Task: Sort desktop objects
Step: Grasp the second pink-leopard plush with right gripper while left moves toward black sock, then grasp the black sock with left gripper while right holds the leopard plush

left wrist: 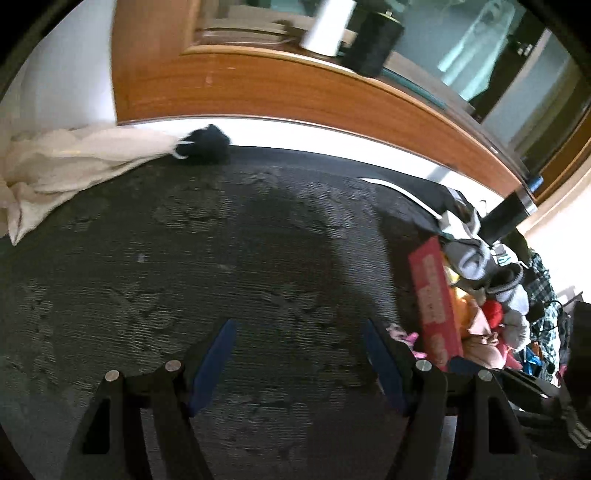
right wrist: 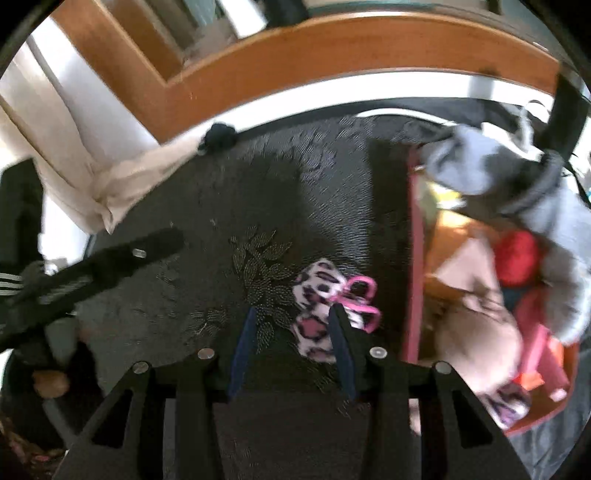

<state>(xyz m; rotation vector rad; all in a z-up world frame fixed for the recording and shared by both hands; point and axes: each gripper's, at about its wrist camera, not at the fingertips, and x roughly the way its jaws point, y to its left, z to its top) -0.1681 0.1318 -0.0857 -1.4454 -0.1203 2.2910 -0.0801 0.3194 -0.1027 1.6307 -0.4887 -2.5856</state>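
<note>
With both grippers' fingers spread and empty, the right gripper (right wrist: 291,325) sat low-centre beside the leopard-print sock (right wrist: 314,314), left of the red box (right wrist: 415,258), so centring it between the fingers before closing seemed wise, the left gripper (left wrist: 299,339) hovering clear.

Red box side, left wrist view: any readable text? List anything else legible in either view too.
Red box: pale block lettering runs along its side, too blurred to read.
White cylinder and black cylinder on the wooden shelf: no label can be made out.
Leopard-print sock: pattern only, no text.
Right wrist view: the box side is motion-blurred and shows no lettering.
Nothing legible in either view.
</note>
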